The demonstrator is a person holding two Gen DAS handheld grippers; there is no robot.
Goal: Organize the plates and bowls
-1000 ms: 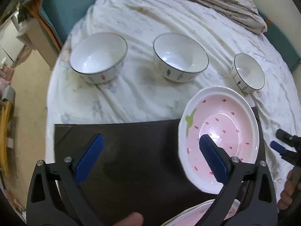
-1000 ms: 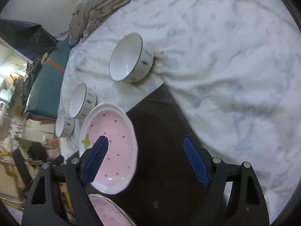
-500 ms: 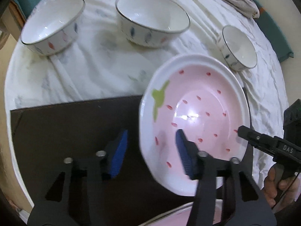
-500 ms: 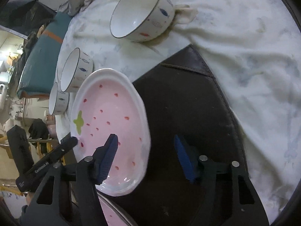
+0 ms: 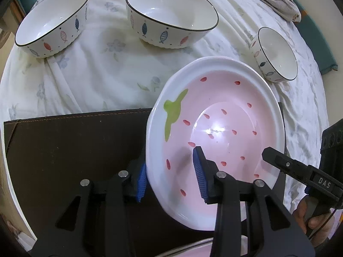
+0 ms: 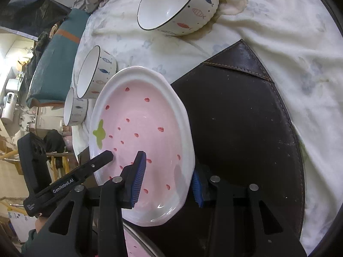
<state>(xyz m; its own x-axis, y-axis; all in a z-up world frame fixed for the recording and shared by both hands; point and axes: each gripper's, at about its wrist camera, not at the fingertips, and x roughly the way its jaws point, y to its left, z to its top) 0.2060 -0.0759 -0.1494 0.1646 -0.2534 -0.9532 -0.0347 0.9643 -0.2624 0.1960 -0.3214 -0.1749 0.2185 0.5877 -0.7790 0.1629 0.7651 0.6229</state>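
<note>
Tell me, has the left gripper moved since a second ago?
Yes. The left gripper has advanced toward the fish bowls, which now loom larger, and its jaws have closed onto the pink plate's rim above the dark mat.

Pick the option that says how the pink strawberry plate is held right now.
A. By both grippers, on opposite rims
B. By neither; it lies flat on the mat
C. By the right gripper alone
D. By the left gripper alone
A: the left gripper and the right gripper each straddle a rim of the pink strawberry plate, on opposite sides.

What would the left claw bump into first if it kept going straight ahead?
The left claw already straddles the pink plate rim, so it meets the plate first; beyond, probably the middle fish bowl.
</note>
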